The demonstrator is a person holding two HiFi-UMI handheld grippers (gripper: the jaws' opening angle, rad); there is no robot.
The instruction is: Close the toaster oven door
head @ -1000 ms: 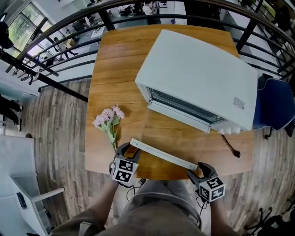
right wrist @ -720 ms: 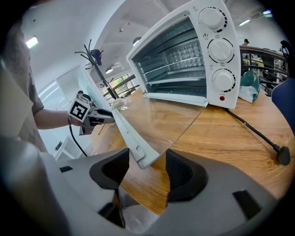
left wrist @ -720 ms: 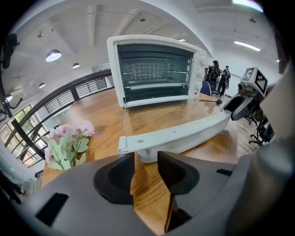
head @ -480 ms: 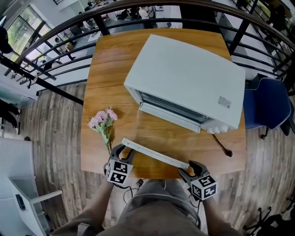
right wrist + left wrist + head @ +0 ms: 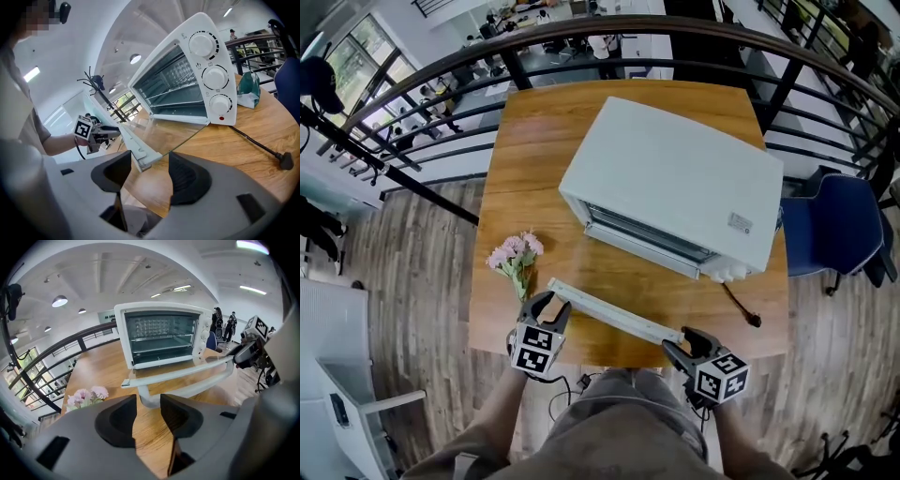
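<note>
A white toaster oven [image 5: 675, 183] stands on the wooden table [image 5: 534, 150] with its glass door [image 5: 623, 298] folded down toward me. The door's white handle bar [image 5: 609, 312] runs along its near edge. My left gripper [image 5: 548, 305] is at the bar's left end. Its jaws are opening, and the handle's left post [image 5: 146, 398] sits just at their tips, clear of the pads. My right gripper [image 5: 680, 339] is open at the right end, with the door's corner [image 5: 143, 157] between its tips and untouched.
Pink flowers [image 5: 516, 258] lie on the table left of the door. The oven's black power cord [image 5: 741, 307] trails off the right front. A dark railing [image 5: 441, 84] curves round the table's far side, and a blue chair [image 5: 825, 225] stands at the right.
The head view has shifted a little. Both grippers stay at the two ends of the handle, and the door still lies open.
</note>
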